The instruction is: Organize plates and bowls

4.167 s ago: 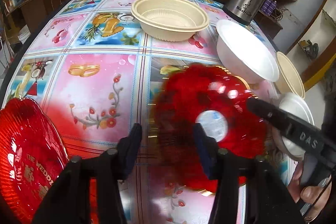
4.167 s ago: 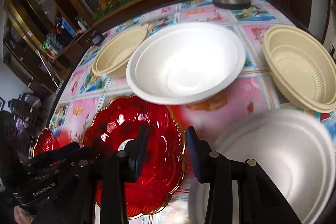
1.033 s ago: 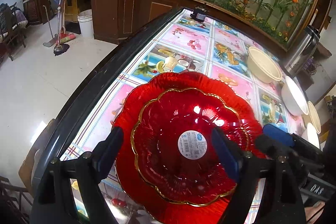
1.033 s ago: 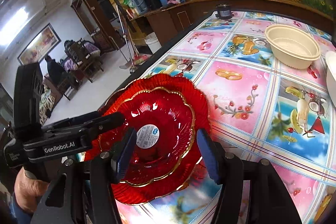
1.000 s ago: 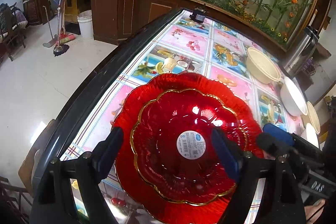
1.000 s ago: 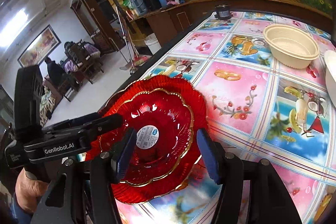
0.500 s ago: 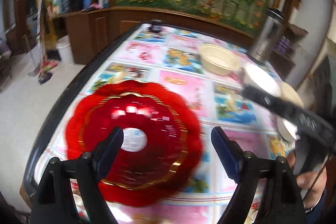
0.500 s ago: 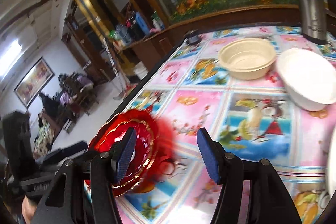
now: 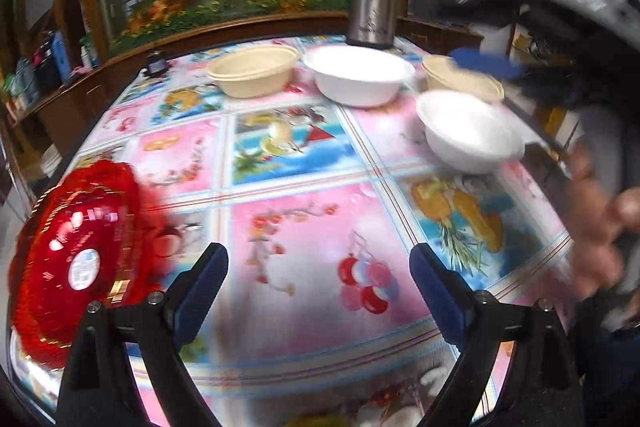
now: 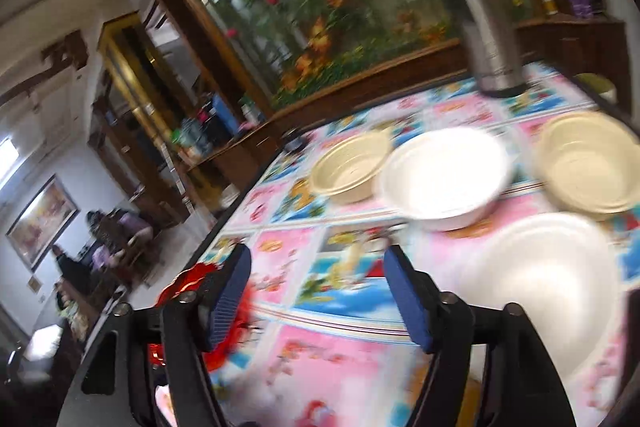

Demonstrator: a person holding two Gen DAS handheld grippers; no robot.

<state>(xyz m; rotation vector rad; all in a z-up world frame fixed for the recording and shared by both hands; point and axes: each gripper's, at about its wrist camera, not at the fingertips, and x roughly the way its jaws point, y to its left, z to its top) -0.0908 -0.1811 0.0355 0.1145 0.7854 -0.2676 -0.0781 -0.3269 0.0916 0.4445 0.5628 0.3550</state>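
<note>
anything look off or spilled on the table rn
Nothing spilled or broken. The red plates sit stacked at the table's left edge, and the four bowls stand upright but loose, not nested by colour. Motion blur hides finer detail.

Bare tablecloth (image 9: 304,227) ahead; bowls (image 9: 362,77) crowd the far side.

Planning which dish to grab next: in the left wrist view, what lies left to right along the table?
Red plates → far beige bowl → far white bowl → near white bowl.
</note>
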